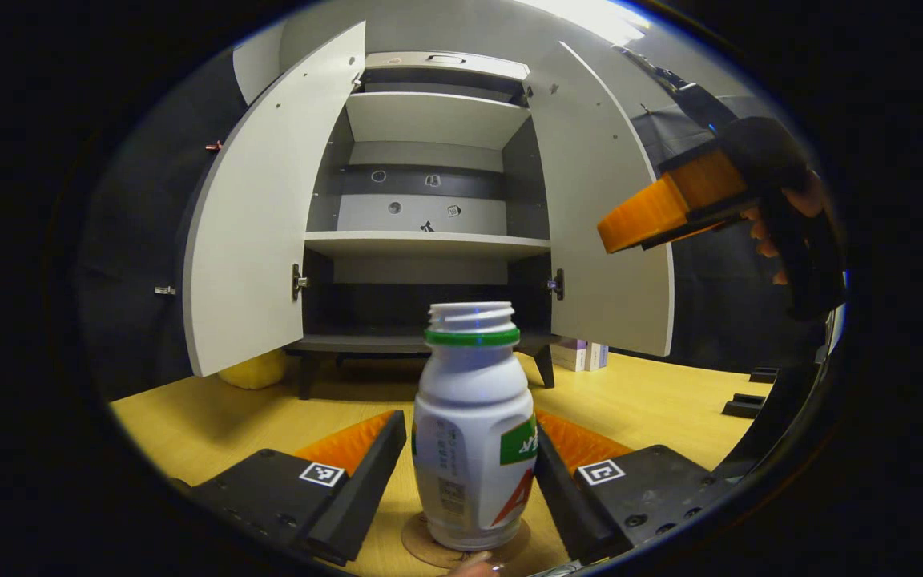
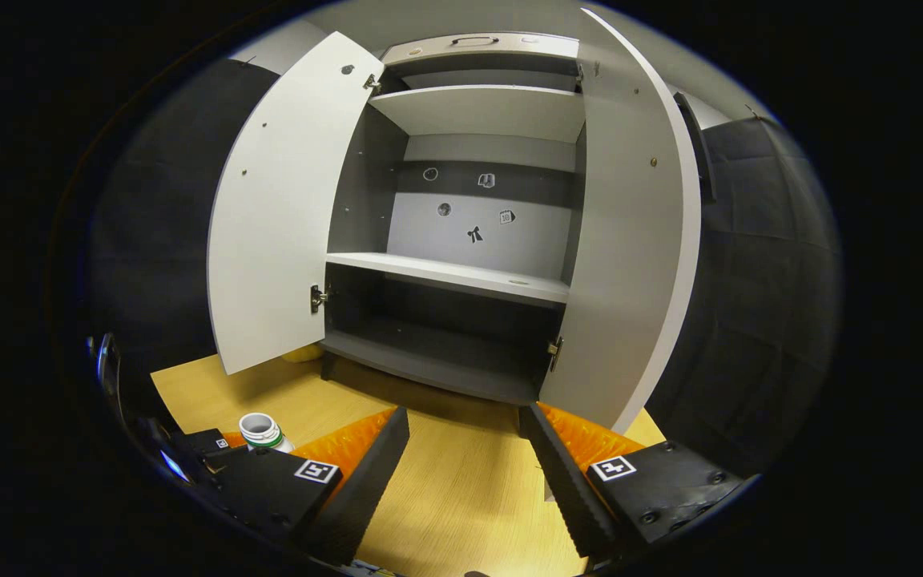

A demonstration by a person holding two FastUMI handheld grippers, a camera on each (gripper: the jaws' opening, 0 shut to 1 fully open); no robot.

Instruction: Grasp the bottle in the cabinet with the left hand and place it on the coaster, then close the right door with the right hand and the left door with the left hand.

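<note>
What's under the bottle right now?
The bottle stands on the round coaster, whose edge shows around its base on the wooden table. The coaster's middle is covered by the bottle. The left gripper flanks it, slightly apart.

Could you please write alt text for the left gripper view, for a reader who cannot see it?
A white bottle with a green neck band stands upright on a round coaster on a wooden table, between the open left gripper's fingers. Behind it a grey cabinet stands with both doors open; the right gripper hovers at upper right.
</note>
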